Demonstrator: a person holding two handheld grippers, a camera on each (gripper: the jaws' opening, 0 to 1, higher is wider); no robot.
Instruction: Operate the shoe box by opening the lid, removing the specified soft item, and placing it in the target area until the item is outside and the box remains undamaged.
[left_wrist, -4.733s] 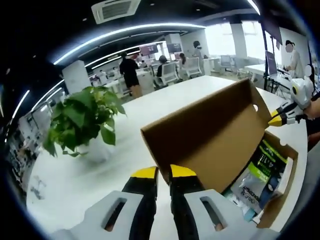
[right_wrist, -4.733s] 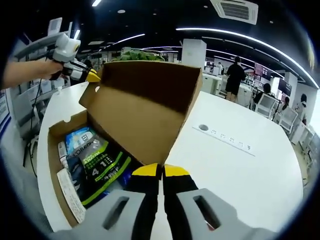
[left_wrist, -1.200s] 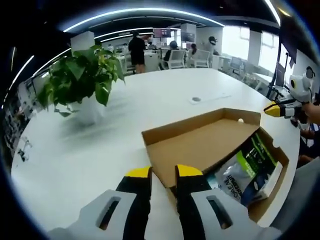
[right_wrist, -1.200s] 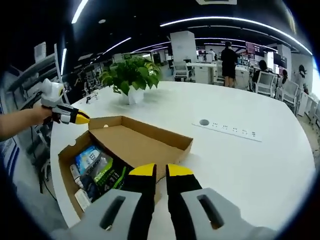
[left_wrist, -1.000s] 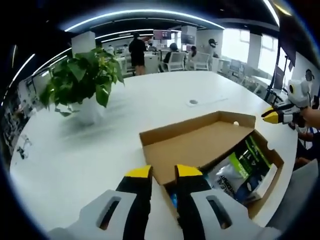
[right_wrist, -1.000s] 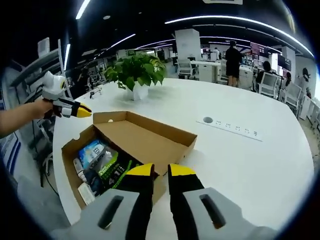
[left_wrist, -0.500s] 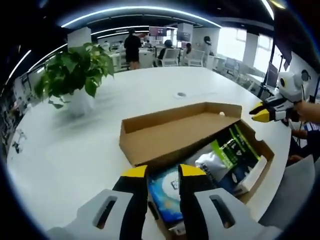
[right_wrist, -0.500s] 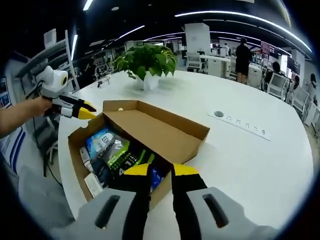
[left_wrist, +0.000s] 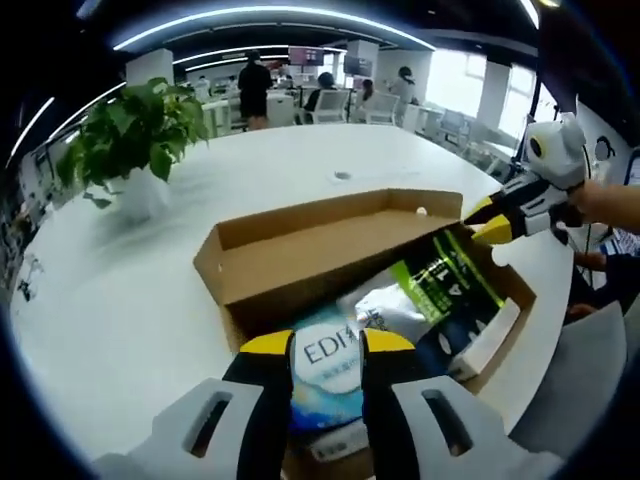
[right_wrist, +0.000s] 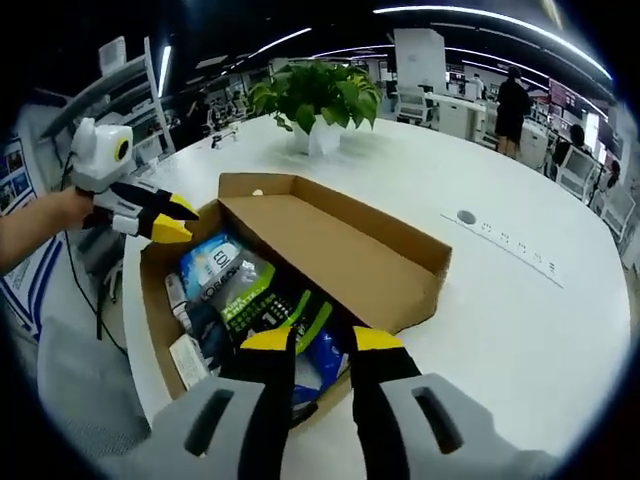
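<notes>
The box (left_wrist: 300, 265) sits on the white table (left_wrist: 120, 300) with its lid (right_wrist: 330, 245) laid back flat. Soft packets (left_wrist: 420, 295) fill it, directly ahead of both tools. The left gripper (left_wrist: 327, 345) hangs over a blue-white pouch (left_wrist: 325, 365), jaws a little apart, probably clear of it. The right gripper (right_wrist: 322, 340) hovers at the opposite end, jaws slightly parted, empty. Beyond stands a plant (right_wrist: 318, 95).

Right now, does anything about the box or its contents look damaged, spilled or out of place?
Nothing stands out. The shoe box sits on the white table with its lid folded fully back and no tears showing. The soft packets lie loosely piled inside, none spilled over the rim. Both grippers hover open over the box.
</notes>
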